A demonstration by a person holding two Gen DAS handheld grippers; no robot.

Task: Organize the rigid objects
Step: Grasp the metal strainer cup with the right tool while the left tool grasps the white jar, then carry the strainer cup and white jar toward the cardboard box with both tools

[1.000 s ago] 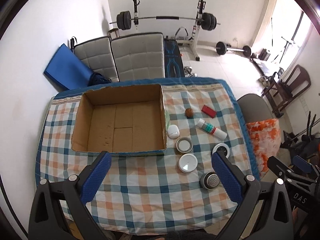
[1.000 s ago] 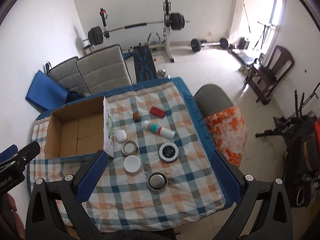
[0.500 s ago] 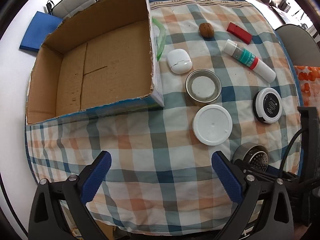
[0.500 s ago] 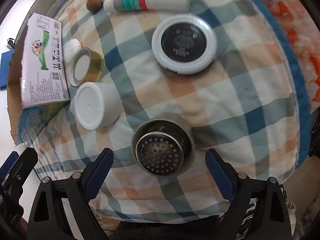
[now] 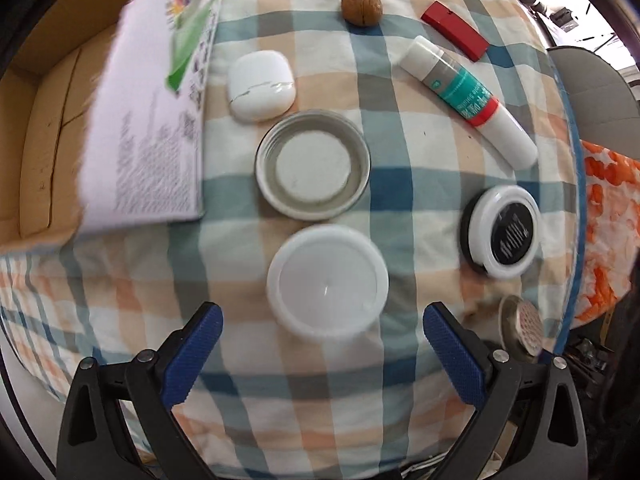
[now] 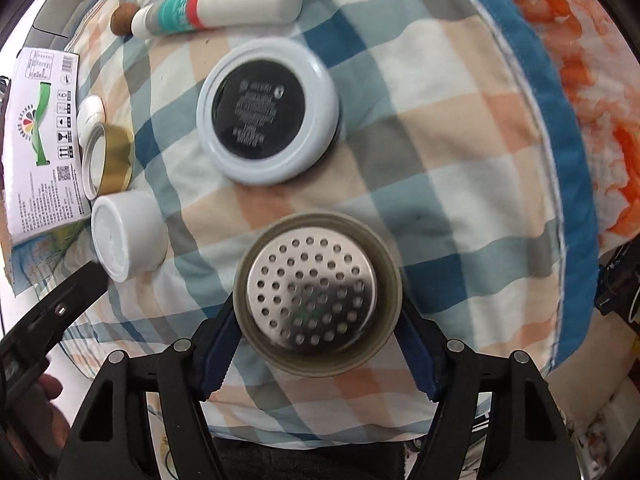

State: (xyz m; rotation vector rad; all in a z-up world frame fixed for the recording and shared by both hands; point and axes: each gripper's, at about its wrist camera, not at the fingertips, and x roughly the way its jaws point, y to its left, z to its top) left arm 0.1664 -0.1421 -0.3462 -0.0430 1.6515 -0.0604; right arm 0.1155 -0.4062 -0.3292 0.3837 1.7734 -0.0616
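The right tool point(image 6: 316, 344) is set around a steel strainer point(image 6: 312, 294) near the counter's front edge; its jaws have just been closing, and the blue pads point(image 6: 218, 344) are seen at the strainer's sides, though whether they press it cannot be told. The left tool point(image 5: 322, 344) is held spread, with a white lid point(image 5: 327, 282) just ahead of its tips, untouched. Farther on lie a metal lid point(image 5: 313, 164) and a black-topped jar point(image 5: 505, 231). Beyond these rest a white case point(image 5: 261, 85), a tube point(image 5: 468, 102), a walnut point(image 5: 361, 6) and a red block point(image 5: 455, 30). A cardboard box point(image 5: 44, 128) stands at the left on the checked cloth point(image 5: 328, 396).
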